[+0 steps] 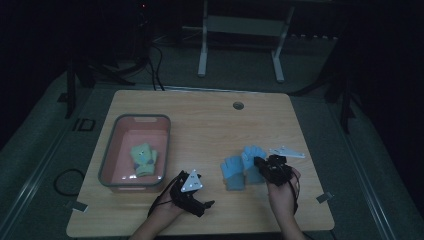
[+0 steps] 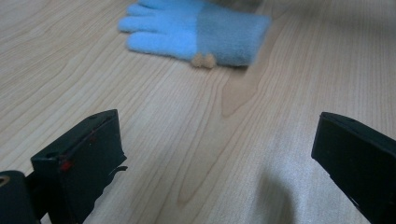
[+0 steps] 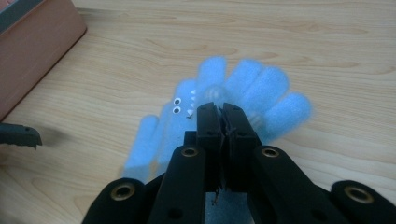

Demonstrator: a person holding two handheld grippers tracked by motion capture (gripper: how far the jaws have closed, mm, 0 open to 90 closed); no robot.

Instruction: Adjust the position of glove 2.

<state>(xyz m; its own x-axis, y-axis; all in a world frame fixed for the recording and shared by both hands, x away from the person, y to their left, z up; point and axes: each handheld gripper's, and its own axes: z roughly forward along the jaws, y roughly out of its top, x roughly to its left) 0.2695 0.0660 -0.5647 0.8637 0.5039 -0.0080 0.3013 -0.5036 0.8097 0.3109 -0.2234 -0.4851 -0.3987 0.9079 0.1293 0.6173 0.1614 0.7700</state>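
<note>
Two light blue gloves are at the table's right middle. One blue glove lies flat, grey cuff toward me; in the right gripper view it shows small googly eyes. The other blue glove fans its fingers out just beyond my right gripper, whose jaws are pressed together on its cuff end. My left gripper rests low over bare wood near the front edge, its jaws wide apart with nothing between them.
A pink bin with a grey rim stands at the table's left and holds a yellow-green glove. A round cable hole sits near the far edge. Bare wood lies between the bin and the gloves.
</note>
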